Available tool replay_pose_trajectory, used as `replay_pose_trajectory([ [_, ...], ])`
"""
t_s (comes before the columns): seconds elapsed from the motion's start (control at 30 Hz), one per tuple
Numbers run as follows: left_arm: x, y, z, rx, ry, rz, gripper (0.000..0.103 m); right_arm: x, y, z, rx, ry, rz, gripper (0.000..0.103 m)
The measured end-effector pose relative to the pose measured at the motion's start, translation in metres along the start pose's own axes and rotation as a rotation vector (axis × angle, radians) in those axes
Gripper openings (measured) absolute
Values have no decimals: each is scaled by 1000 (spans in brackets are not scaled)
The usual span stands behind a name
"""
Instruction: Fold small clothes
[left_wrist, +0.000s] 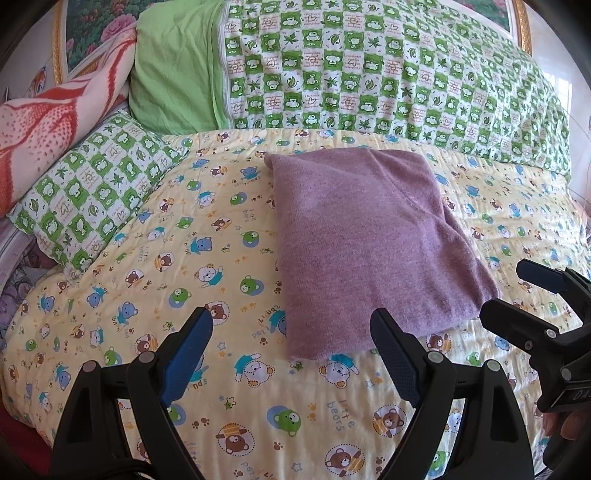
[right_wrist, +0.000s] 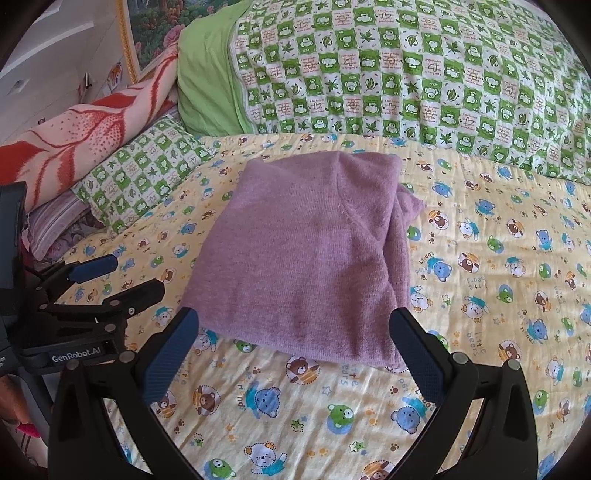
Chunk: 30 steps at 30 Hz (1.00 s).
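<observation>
The purple knit sweater (right_wrist: 306, 258) lies folded on the bed (right_wrist: 332, 424); both tongs (left_wrist: 291, 332) (right_wrist: 295, 332) gape apart, holding nothing.

your left gripper (left_wrist: 291, 354): fingers (left_wrist: 188, 354) spread wide, nothing between them | your right gripper (right_wrist: 293, 354): fingers (right_wrist: 417, 358) spread wide, nothing held | both low, side by side, pointing forward, each visible in the other's view

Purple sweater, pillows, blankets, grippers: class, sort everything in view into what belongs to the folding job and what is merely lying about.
Belongs to the job:
purple sweater, already folded
left gripper, open
right gripper, open

Just lying about:
bear-print yellow quilt underneath
green checked quilt
green checked pillow
red patterned blanket
</observation>
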<state>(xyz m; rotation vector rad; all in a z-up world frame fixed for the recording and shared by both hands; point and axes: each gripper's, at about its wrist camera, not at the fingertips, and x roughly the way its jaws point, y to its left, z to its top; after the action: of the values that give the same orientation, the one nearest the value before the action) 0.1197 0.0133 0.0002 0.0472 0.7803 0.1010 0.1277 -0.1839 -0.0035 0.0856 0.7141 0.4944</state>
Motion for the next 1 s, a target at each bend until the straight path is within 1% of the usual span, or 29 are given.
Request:
replay_pose_trajectory([
  [1.0,2,2,4,10,-8,-4,88,0,2,4,-2,-3,-2,103],
])
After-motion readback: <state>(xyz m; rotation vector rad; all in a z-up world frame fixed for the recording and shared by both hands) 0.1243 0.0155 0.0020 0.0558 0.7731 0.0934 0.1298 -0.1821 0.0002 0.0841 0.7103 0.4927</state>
